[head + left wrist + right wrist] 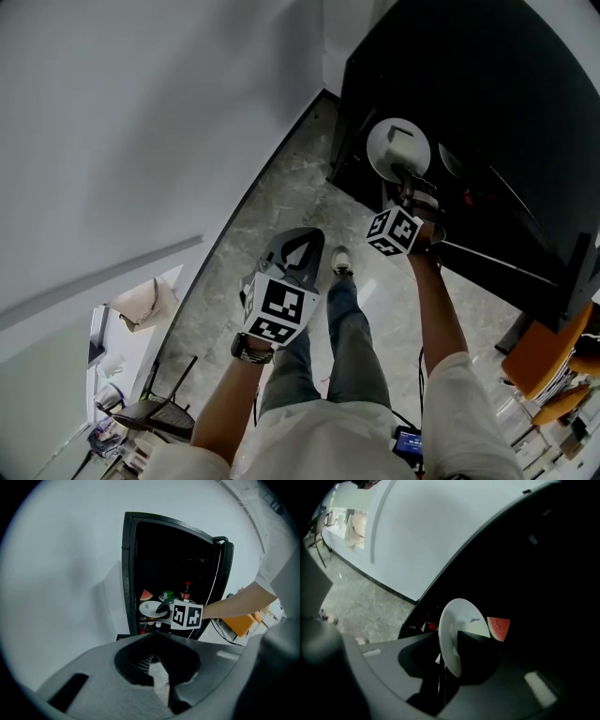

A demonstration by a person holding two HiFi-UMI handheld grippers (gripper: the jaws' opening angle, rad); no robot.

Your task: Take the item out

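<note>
A white plate (397, 145) stands at the open front of a black cabinet (487, 84). My right gripper (405, 180) is shut on the near rim of the plate. In the right gripper view the plate (457, 634) stands edge-on between the jaws of the right gripper (451, 644), with a watermelon slice (499, 627) behind it on the dark shelf. In the left gripper view the plate (151, 609) sits at shelf height. My left gripper (307, 232) hangs by my legs over the floor, shut and empty, away from the cabinet.
The cabinet shelf holds the watermelon slice (146, 595), something green (167, 594) and a red-capped bottle (187, 590). A white wall (141, 122) runs along the left. An orange chair (548, 352) stands at the right and a black chair (155, 410) at the lower left.
</note>
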